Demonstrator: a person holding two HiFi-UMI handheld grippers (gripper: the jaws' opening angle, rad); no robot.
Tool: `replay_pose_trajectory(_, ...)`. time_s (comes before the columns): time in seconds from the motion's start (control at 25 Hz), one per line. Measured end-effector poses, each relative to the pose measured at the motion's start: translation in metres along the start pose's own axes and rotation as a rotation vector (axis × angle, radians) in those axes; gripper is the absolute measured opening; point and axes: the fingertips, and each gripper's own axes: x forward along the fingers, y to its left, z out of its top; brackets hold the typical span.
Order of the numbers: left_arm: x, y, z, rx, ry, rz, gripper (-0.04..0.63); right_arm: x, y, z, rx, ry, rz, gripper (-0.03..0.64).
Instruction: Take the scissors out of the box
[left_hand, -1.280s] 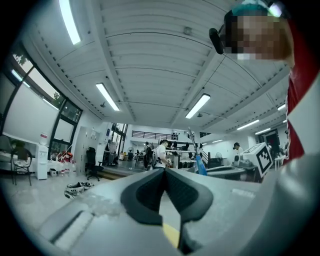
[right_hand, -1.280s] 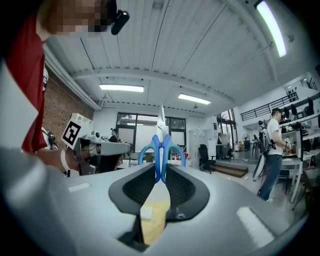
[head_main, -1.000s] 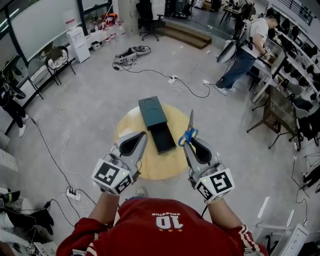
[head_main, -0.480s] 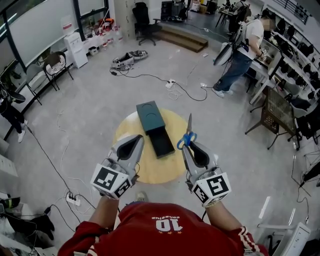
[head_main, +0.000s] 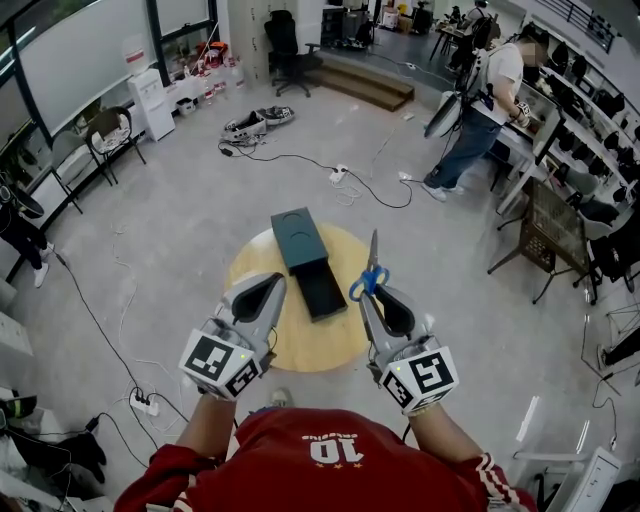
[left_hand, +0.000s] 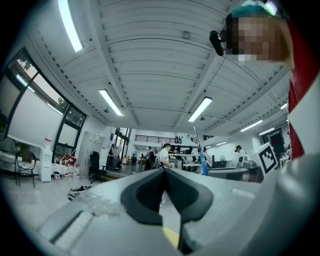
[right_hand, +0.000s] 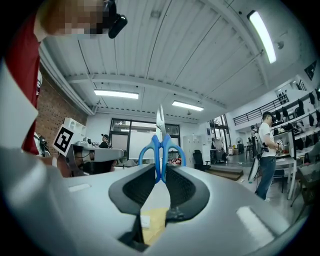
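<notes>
Right gripper (head_main: 367, 292) clamps scissors (head_main: 371, 268) by the handles, lifted clear of the box (head_main: 312, 262), so extraction looks done; left gripper (head_main: 270, 282) closed, empty.

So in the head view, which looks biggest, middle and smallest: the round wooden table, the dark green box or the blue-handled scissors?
Largest: round wooden table.
Middle: dark green box, with its drawer slid out.
Smallest: blue-handled scissors, even though they are held up nearer the camera, which makes them look bigger.

The dark green box (head_main: 298, 238) and its pulled-out drawer (head_main: 322, 285) block the round table's (head_main: 310, 342) middle; bare wood lies either side.
</notes>
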Motion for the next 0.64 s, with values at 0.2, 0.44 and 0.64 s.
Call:
replay_pose_trajectory(0.2, 0.0008, -0.0026, 0.0007, -0.002, -0.006, -0.007, 0.003, -0.0029, -0.0015, 0.0008, -0.005, -0.008, -0.001, 0.067)
replay_pose_trajectory(0.44, 0.0005, 0.0030, 0.0014, 0.017, 0.001, -0.006, 0.003, -0.0005, -0.0018, 0.0018, -0.006, -0.013, -0.015, 0.067)
replay_pose_trajectory(0.64, -0.0016, 0.0054, 0.0044, 0.018, 0.000, 0.000, 0.003, 0.0009, -0.0002, 0.0050, -0.005, -0.013, -0.012, 0.067)
